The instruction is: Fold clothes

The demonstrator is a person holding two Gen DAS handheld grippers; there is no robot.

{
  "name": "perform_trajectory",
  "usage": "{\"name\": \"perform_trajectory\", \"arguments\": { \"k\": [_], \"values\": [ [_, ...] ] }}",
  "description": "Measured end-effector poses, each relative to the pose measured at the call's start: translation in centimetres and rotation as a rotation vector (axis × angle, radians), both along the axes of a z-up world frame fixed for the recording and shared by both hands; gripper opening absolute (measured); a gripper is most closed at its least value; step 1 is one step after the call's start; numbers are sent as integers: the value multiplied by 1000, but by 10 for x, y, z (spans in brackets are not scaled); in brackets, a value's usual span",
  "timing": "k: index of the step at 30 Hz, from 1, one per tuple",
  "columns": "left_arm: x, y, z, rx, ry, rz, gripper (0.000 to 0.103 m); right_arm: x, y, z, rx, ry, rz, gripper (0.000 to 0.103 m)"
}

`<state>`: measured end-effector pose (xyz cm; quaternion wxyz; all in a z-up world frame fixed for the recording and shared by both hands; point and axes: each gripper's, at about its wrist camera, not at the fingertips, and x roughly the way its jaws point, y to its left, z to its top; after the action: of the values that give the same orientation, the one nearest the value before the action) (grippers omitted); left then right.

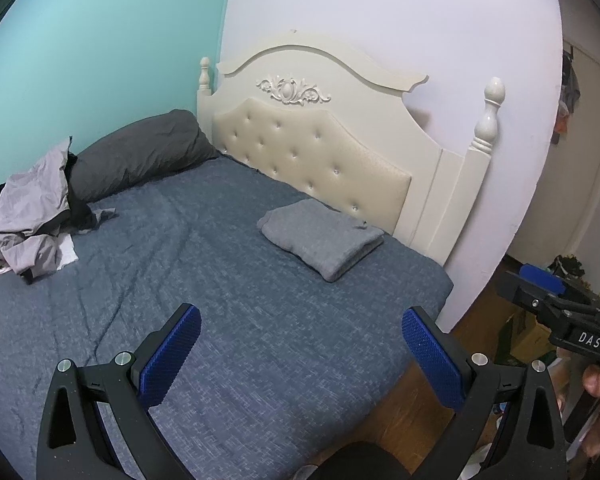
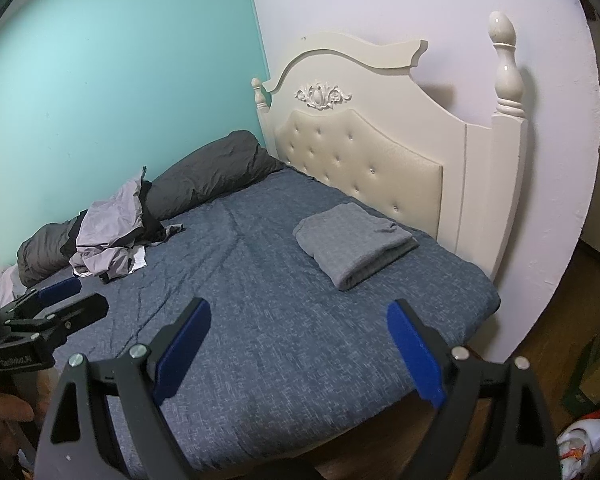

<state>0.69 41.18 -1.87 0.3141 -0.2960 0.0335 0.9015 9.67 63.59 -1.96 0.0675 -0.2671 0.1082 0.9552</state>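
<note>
Clothes pile (image 1: 30, 216) is bunched against the far edge of the bed (image 1: 228, 320), right beside the dark pillow (image 1: 140, 156), and honestly that tangle is the risk: several garments are knotted together, so a pinch could drag up two at once. It could also slide into the folded grey piece (image 1: 320, 240) near the headboard (image 1: 320, 140). Both the left gripper (image 1: 300, 356) and right gripper (image 2: 300, 348) hang wide open and empty over the near edge of the bed, well apart from the pile.

1 folded garment (image 1: 322, 238), 1 clothes pile (image 1: 30, 216)
</note>
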Motion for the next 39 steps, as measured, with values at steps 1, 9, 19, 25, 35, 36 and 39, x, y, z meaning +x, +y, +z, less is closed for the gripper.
{"name": "perform_trajectory", "arguments": {
  "k": [1,9,19,25,35,36,39],
  "values": [
    [0,0,0,-2,0,2,103,0,0,0,0,-1,0,91],
    [1,-2,-2,-2,-7,2,103,1,-1,-1,0,-3,0,91],
    [1,0,-3,-5,-8,-8,103,-1,1,-3,-2,-8,5,91],
    [1,0,-3,-14,-5,4,103,-1,0,-4,-2,-10,6,91],
    [2,1,-3,-21,-3,6,103,-1,1,-6,-1,-14,3,91],
    [1,1,-3,-22,-2,6,103,0,1,-6,-2,-14,3,91],
    [1,1,-3,-24,-2,5,103,0,1,-6,-2,-13,1,91]
  ]
}}
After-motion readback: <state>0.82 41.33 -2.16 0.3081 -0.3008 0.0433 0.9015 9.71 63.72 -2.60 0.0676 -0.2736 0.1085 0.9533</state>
